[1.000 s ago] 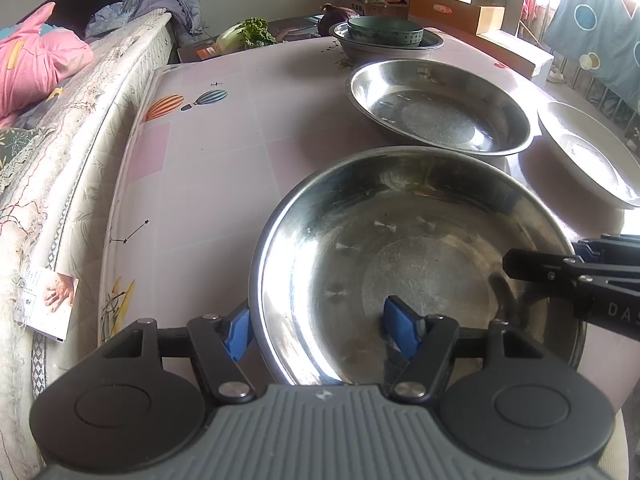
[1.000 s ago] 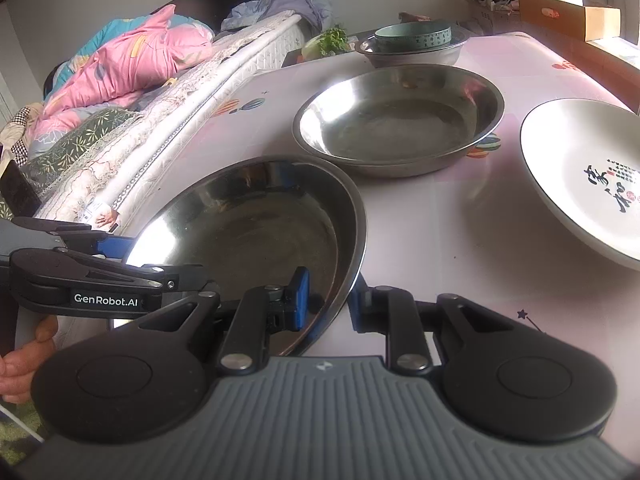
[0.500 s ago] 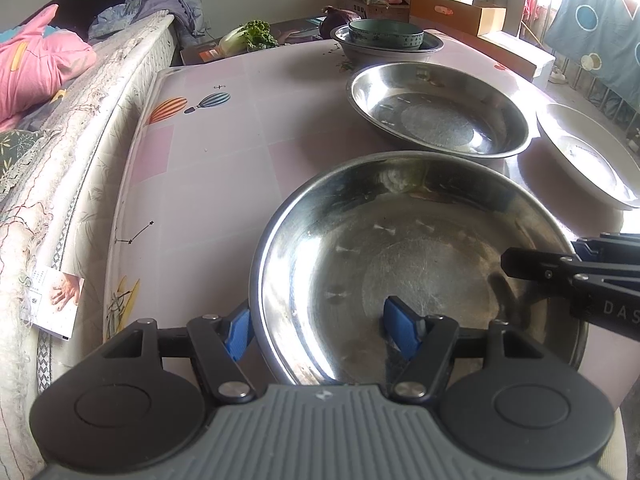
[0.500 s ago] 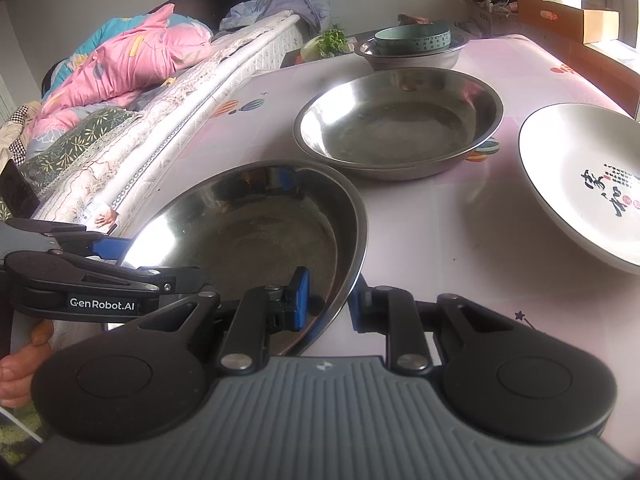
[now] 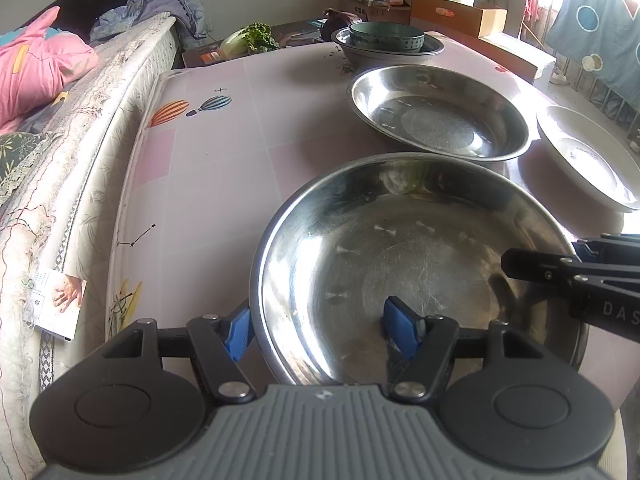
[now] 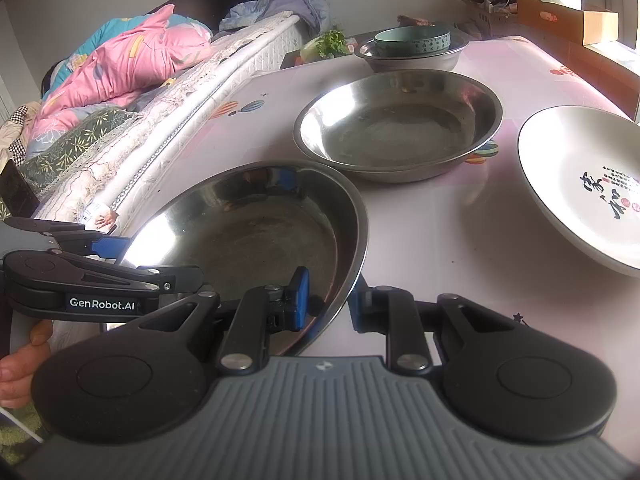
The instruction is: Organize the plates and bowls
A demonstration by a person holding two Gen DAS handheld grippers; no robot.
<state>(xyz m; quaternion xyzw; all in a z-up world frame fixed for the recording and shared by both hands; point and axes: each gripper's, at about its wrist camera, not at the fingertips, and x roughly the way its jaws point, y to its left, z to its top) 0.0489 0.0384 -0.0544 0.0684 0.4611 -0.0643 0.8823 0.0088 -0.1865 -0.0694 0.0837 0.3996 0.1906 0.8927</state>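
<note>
A large steel plate [image 5: 416, 264] is held at the table's near edge between both grippers; it also shows in the right wrist view [image 6: 256, 236]. My left gripper [image 5: 320, 330] is shut on its near-left rim. My right gripper [image 6: 328, 300] is shut on its right rim. A second steel plate [image 5: 438, 112] lies just beyond it, also seen in the right wrist view [image 6: 400, 124]. A white plate [image 6: 588, 184] with black characters lies to the right. A teal bowl [image 6: 412, 40] sits inside a steel bowl [image 6: 416, 58] at the far end.
The pink patterned table [image 5: 208, 152] borders a mattress edge [image 5: 80, 152] on the left. Green vegetables [image 5: 252, 38] and cardboard boxes [image 5: 456, 16] lie beyond the far end. A pink quilt [image 6: 124, 64] lies on the bed.
Both grippers keep hold of the near steel plate. The view has pulled back and risen slightly, so the far plates look a little farther away.
</note>
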